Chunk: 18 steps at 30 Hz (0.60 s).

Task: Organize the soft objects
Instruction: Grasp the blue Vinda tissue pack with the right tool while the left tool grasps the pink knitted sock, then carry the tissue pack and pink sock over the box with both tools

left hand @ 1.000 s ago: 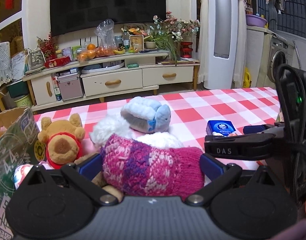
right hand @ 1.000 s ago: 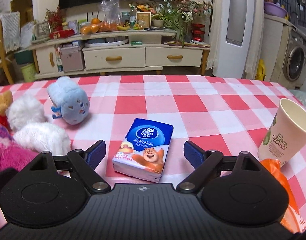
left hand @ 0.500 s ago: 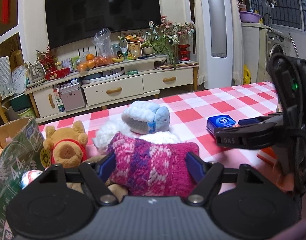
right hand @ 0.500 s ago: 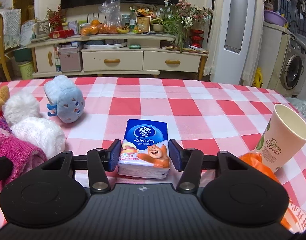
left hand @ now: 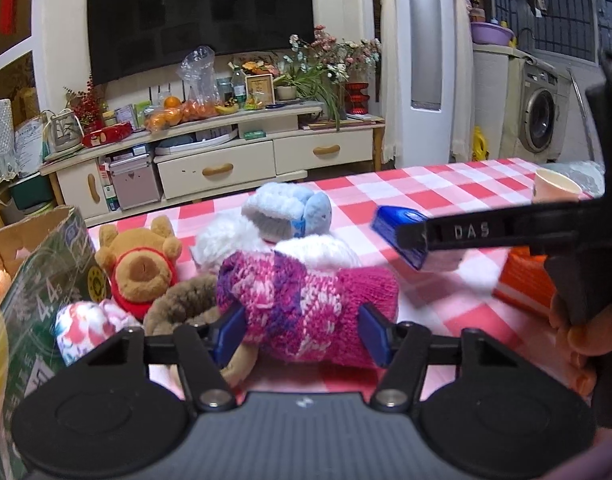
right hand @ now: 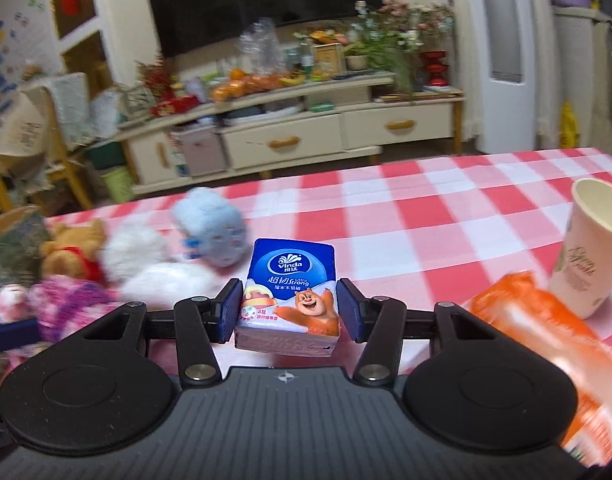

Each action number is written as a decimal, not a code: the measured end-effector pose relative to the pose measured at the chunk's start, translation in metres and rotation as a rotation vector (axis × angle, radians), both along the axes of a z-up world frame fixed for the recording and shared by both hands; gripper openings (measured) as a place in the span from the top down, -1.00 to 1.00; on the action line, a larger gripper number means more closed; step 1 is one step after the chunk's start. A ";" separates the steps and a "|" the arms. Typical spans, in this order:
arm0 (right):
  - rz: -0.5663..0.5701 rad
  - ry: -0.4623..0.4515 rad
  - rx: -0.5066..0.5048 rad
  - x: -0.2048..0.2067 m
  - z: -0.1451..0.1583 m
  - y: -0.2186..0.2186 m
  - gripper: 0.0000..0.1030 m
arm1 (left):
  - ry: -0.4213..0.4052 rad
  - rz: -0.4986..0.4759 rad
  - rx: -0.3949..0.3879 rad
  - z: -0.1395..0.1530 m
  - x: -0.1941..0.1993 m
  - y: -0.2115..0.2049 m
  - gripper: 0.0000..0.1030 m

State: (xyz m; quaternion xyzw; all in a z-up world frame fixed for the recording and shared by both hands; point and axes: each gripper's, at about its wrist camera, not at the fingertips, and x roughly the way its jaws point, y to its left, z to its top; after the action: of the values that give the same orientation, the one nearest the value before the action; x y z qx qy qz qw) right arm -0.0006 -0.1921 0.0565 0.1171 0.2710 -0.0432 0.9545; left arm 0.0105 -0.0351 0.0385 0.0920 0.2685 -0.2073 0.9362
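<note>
Pink knit wool fills the space between our left tongs (left hand: pixel 301 334): both blue pads press into the sides of the hat (left hand: pixel 306 304), which rests on the checked cloth (left hand: pixel 426 196). These jaws have just been closing, and they now pinch the hat. Behind it we see a white plush (left hand: pixel 233 240) and a pale blue plush (left hand: pixel 285 216), close together. To the left sits a brown bear (left hand: pixel 139 264) in a red shirt, touching a tan fur ring (left hand: pixel 185 304), and in front of the bear lies a small pink-and-white ball (left hand: pixel 89 324). A cardboard box (left hand: pixel 37 280) stands at the left edge, just beside the bear.

Our right tongs (right hand: pixel 289 312) grip a blue tissue pack (right hand: pixel 289 296), pads tight on both its sides, and the pack hangs clear of the cloth. Their jaws have been closing within the last second. From the left view we see the pack (left hand: pixel 402 236) held above the cloth, to the right of the hat. A paper cup (right hand: pixel 586 256) stands at the right, and an orange packet (right hand: pixel 546 332) lies just in front of it. This view is blurred, so finer detail on the plush toys we cannot tell.
</note>
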 end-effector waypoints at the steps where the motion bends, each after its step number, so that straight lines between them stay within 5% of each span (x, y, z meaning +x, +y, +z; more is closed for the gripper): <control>1: 0.022 -0.004 0.019 -0.002 0.001 0.002 -0.24 | 0.002 -0.006 0.004 0.000 -0.003 0.001 -0.18; 7: 0.129 0.037 0.097 -0.008 -0.005 0.011 -0.24 | 0.062 -0.043 0.020 -0.009 -0.014 0.010 -0.03; 9: 0.150 0.043 0.125 -0.008 -0.007 0.010 -0.24 | 0.081 -0.047 0.025 -0.012 -0.014 0.015 -0.20; 13: 0.230 0.063 0.120 -0.008 -0.006 0.018 -0.24 | 0.118 -0.045 0.025 -0.015 -0.009 0.022 -0.92; 18: 0.333 0.104 0.102 -0.011 -0.011 0.026 -0.24 | 0.181 -0.035 -0.058 -0.012 -0.002 0.032 -0.98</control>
State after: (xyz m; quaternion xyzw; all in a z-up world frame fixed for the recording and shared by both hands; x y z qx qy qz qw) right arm -0.0117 -0.1665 0.0451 0.1163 0.3376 0.1234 0.9259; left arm 0.0080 -0.0033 0.0261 0.0507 0.3441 -0.2387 0.9066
